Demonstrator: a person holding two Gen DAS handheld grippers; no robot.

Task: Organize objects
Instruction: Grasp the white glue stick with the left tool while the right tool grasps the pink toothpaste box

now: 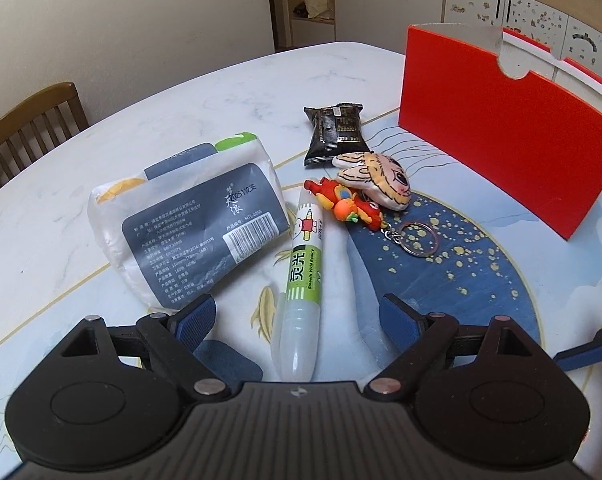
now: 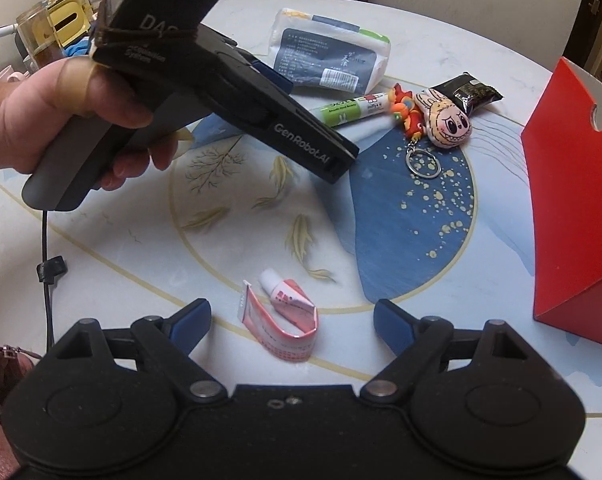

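My left gripper (image 1: 299,316) is open just above the table, its blue pads either side of the near, translucent end of a green-and-white marker pen (image 1: 305,264) without touching it. A tissue pack (image 1: 189,232) lies left of the pen. Beyond the pen lie a red figure charm (image 1: 349,206), a plush face keychain (image 1: 375,180) with its ring (image 1: 419,238), and a black snack packet (image 1: 335,134). My right gripper (image 2: 293,316) is open over a folded pink-and-white tube (image 2: 285,312), with its pads clear of it. A red box (image 2: 573,208) stands at the right.
The red box (image 1: 501,132) is open at the top and blocks the far right of the round patterned table (image 1: 61,240). A person's hand (image 2: 61,112) holds the left tool, whose cable (image 2: 45,264) hangs off the left edge. A wooden chair (image 1: 33,128) stands beyond the table. Jars (image 2: 37,36) crowd the far left.
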